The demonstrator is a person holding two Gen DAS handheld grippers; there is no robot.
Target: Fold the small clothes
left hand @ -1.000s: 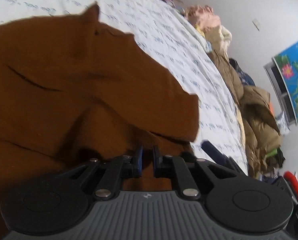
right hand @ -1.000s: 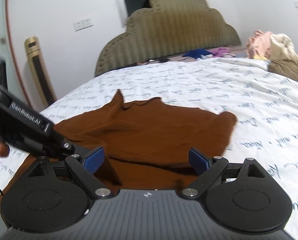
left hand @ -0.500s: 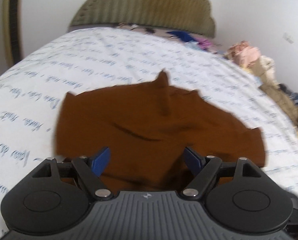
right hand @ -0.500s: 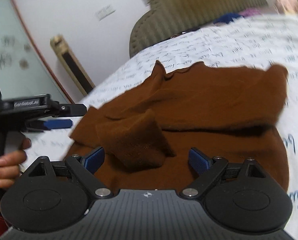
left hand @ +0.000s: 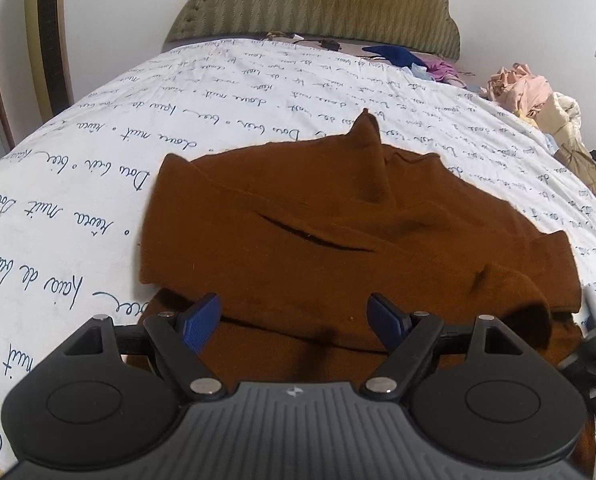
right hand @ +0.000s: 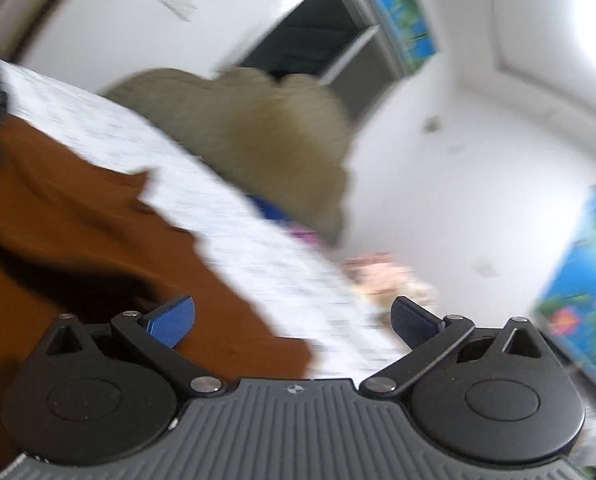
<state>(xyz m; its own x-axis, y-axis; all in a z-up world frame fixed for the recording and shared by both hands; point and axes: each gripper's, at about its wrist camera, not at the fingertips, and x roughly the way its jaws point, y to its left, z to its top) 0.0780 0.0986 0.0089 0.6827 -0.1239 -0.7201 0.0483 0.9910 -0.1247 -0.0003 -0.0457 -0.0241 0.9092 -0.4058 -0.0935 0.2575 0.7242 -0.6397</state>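
Note:
A brown garment (left hand: pixel 337 236) lies partly folded on the white bedsheet with blue script (left hand: pixel 98 184), its sleeves laid over the body and one point of cloth sticking up at the far edge. My left gripper (left hand: pixel 296 322) is open and empty just above the garment's near edge. My right gripper (right hand: pixel 292 320) is open and empty, tilted, over the garment's right edge (right hand: pixel 78 248); that view is motion-blurred.
An olive padded headboard (left hand: pixel 309 4) stands at the far end of the bed. Loose clothes are heaped at the far right: blue and purple items (left hand: pixel 409 60), a pink and cream pile (left hand: pixel 533 92). White walls, a dark doorway (right hand: pixel 317 28) and a blue flower picture (right hand: pixel 577 272) surround.
My left gripper opened, let go of the brown cloth and pulled back to face the headboard. My right gripper stayed open and swung right, tilting toward the wall.

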